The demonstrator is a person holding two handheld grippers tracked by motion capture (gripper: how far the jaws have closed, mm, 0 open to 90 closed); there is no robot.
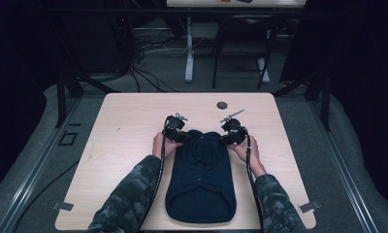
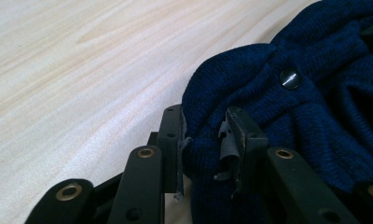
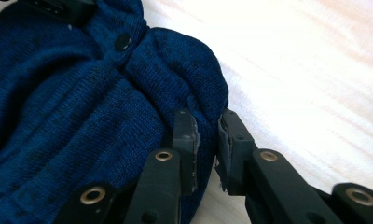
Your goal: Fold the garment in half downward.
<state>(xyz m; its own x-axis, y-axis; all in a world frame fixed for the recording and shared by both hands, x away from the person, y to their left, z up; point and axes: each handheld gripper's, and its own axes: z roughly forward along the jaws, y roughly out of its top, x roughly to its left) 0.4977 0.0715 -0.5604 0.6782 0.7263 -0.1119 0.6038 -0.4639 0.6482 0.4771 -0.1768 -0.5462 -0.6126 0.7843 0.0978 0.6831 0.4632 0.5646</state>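
A: While the person's 2 camo sleeves (image 1: 134,194) come in from the bottom of the high view, what sits nearest?

B: Dark blue knit garment (image 1: 201,179), flat on the light wood table (image 1: 124,145), hem end close to the near edge, centre of the table. Folded narrow, runs away from the person.

A: Grippers?

B: Left gripper (image 1: 175,130) at the garment's far left corner, right gripper (image 1: 233,132) at the far right corner. Both held in hands, a black cable (image 1: 250,167) trailing back along the right forearm.

A: Jaw state?

B: Left gripper view: jaws pinched on a fold of the blue knit (image 2: 287,107), cloth bunched between the 2 worn pads (image 2: 227,140). Small dark button (image 2: 289,78) just past the jaws. Right gripper view: jaws closed on the rounded knit edge (image 3: 82,107), pad lining frayed, another dark button (image 3: 123,42) farther up.

A: Anything in the way?

B: Garment itself bunches up between the 2 grippers and hides the table under it. Bare wood beside each gripper.

A: Farther out?

B: Small dark round disc (image 1: 222,104) on the table near the far edge, apart from the garment. Beyond the table: grey floor, cables (image 1: 148,48), white table leg (image 1: 189,48), dark chair frame (image 1: 240,43).
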